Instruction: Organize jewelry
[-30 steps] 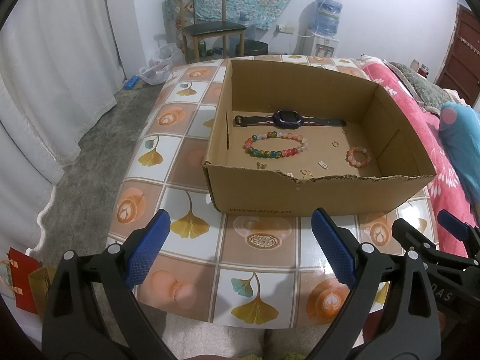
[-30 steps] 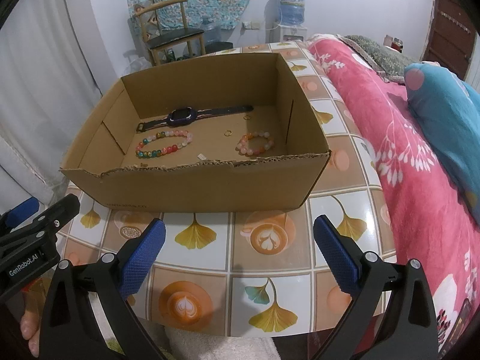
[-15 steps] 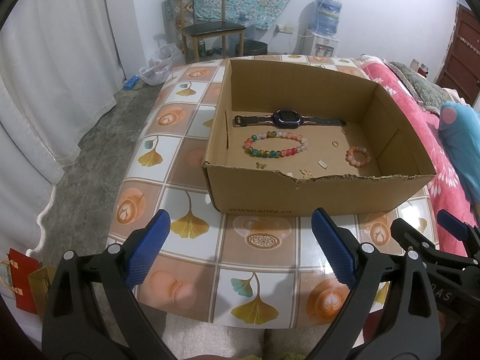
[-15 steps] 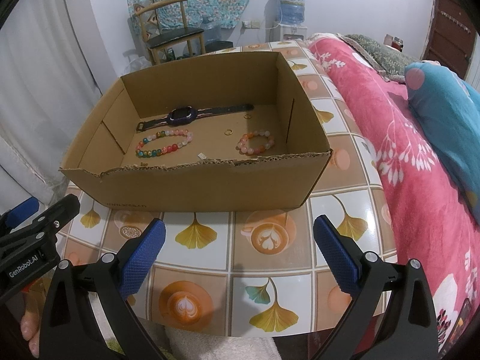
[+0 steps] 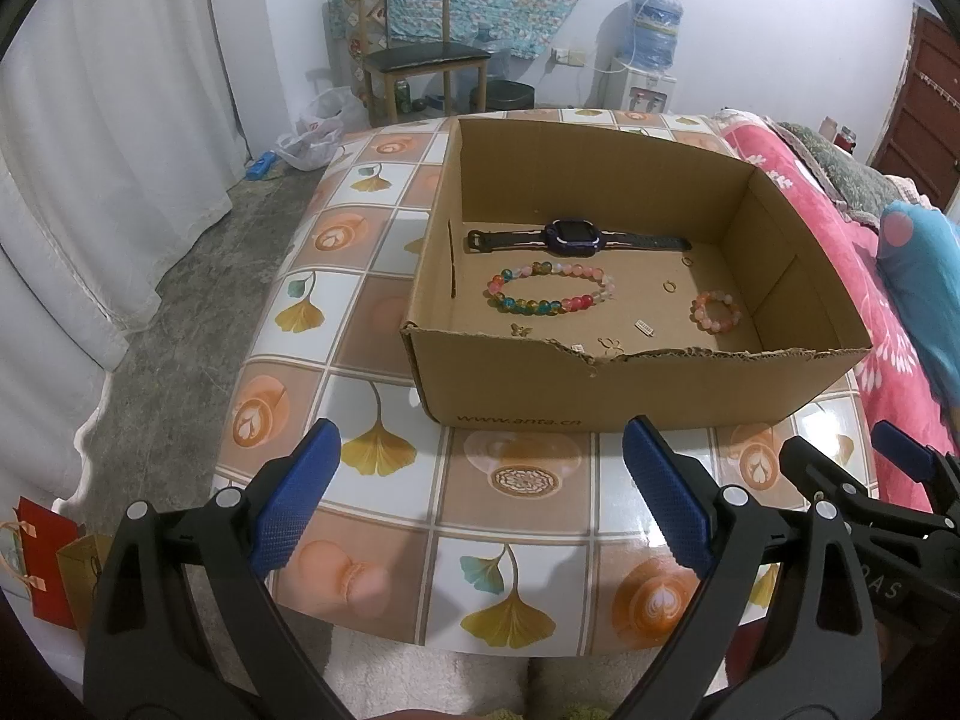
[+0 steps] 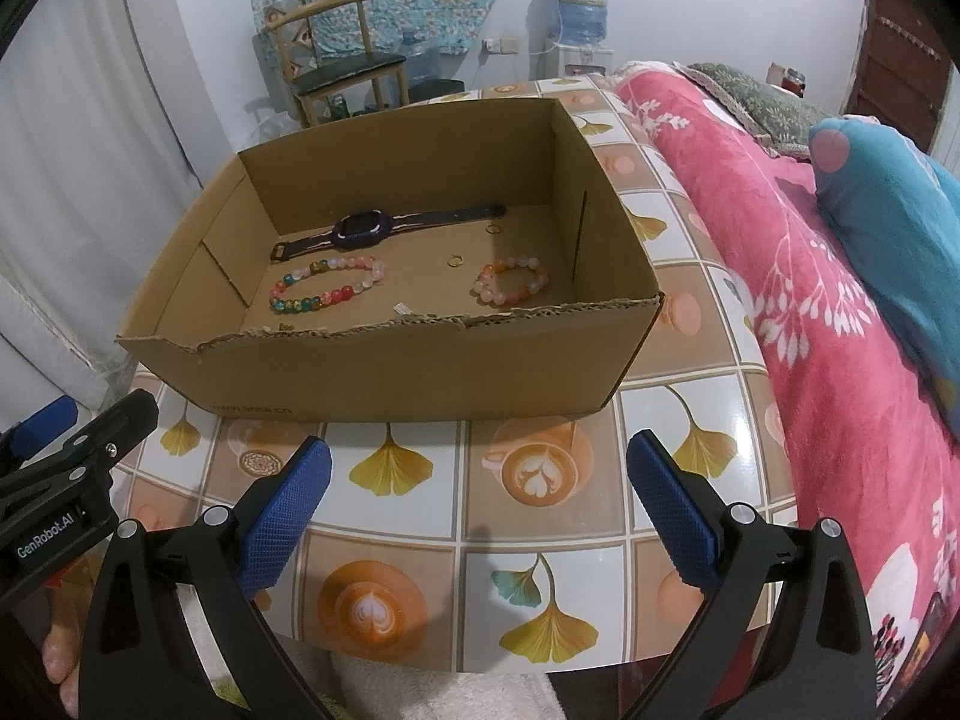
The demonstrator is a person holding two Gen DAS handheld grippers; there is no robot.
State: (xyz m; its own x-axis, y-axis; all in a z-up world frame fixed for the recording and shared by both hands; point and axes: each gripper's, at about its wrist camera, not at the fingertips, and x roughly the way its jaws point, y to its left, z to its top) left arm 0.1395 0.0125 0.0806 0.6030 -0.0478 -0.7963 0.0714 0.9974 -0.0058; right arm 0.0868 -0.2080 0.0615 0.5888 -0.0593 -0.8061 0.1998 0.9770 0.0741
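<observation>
- The left hand-held gripper (image 5: pixel 480 483) hangs over the near edge of the tabletop (image 5: pixel 522 480), its blue-padded fingers (image 5: pixel 297 498) spread wide with nothing between them.
- The right hand-held gripper (image 6: pixel 480 495) sits just beside it, equally wide open and empty, also short of the box.
- A cardboard box (image 5: pixel 630 384) with an open top and a ragged near rim stands on the tabletop, just beyond both grippers.
- Inside, a dark smartwatch (image 5: pixel 575 238) lies flat near the far wall, strap stretched out to both sides.
- In front of the watch lies a multicoloured bead bracelet (image 5: pixel 549 287), laid out as a long oval on the box floor.
- A smaller pink and orange bead bracelet (image 5: pixel 715 312) rests toward the right wall, well apart from the larger one.
- Two small rings (image 5: pixel 669 285) lie on the floor between the watch strap and the small bracelet.
- Tiny gold pieces, probably earrings (image 5: pixel 611 345), and a small white tag (image 5: pixel 645 327) sit close behind the near wall; they are too small to make out clearly.
- The tabletop has an oilcloth printed with ginkgo leaves and coffee cups.
- A bed with a pink floral blanket (image 6: pixel 810 312) runs along the tabletop's right side.
- A wooden chair (image 5: pixel 414 69) and a water dispenser (image 5: pixel 645 69) stand by the back wall.
</observation>
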